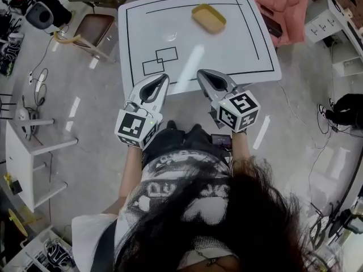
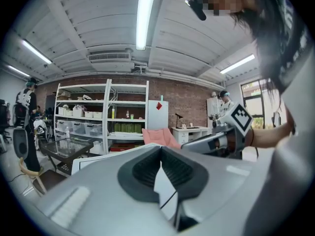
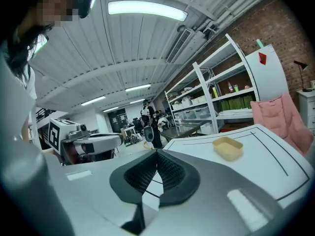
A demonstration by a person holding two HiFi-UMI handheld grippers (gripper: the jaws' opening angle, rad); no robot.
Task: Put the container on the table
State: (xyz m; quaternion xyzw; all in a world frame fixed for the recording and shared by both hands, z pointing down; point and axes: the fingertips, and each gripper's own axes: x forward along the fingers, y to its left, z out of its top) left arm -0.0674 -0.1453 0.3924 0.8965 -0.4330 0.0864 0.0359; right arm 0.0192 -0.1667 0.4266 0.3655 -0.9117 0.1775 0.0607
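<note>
A white table [image 1: 249, 61] is carrying the yellow container [image 1: 209, 17] near its far edge, well apart from both tools. The left hand-held gripper [image 1: 164, 78] and the right hand-held gripper [image 1: 200, 72] are hovering over the table's near edge. Each is pressing its jaws together at the tips and gripping nothing. The container is lying open side up and empty, its long axis running diagonally from far-left to near-right.

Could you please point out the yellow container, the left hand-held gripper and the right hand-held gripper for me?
yellow container [image 1: 209, 18], head view, centre of its inside.
left hand-held gripper [image 1: 164, 77], head view, between its fingertips.
right hand-held gripper [image 1: 201, 73], head view, between its fingertips.
</note>
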